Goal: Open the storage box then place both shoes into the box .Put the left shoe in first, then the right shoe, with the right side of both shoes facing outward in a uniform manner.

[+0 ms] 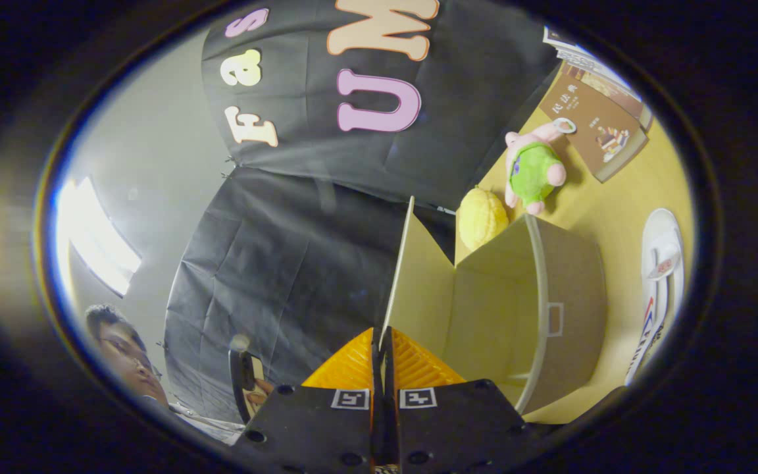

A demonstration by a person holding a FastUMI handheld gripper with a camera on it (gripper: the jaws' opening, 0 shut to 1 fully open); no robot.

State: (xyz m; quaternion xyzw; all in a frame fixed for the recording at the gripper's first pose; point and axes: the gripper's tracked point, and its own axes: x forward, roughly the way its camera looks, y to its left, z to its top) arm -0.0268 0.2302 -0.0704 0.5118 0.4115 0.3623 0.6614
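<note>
My gripper [382,359] is shut on the thin edge of the storage box's lid [418,283], which stands lifted up from the box. The beige cardboard box [570,289] is open just ahead of the fingers, and its inside looks bare where it shows. It has a pale rim and a small handle cut-out on its side. One white shoe [660,289] with red and blue marks lies on the yellow table [616,210] beyond the box's side. The view is tilted sideways.
Past the box, a yellow knobbly ball [482,218] touches its far corner. A pink plush toy in green [533,170] and a brown book [599,128] lie further off. A person [126,355] sits off to the other side, near a dark object [246,378].
</note>
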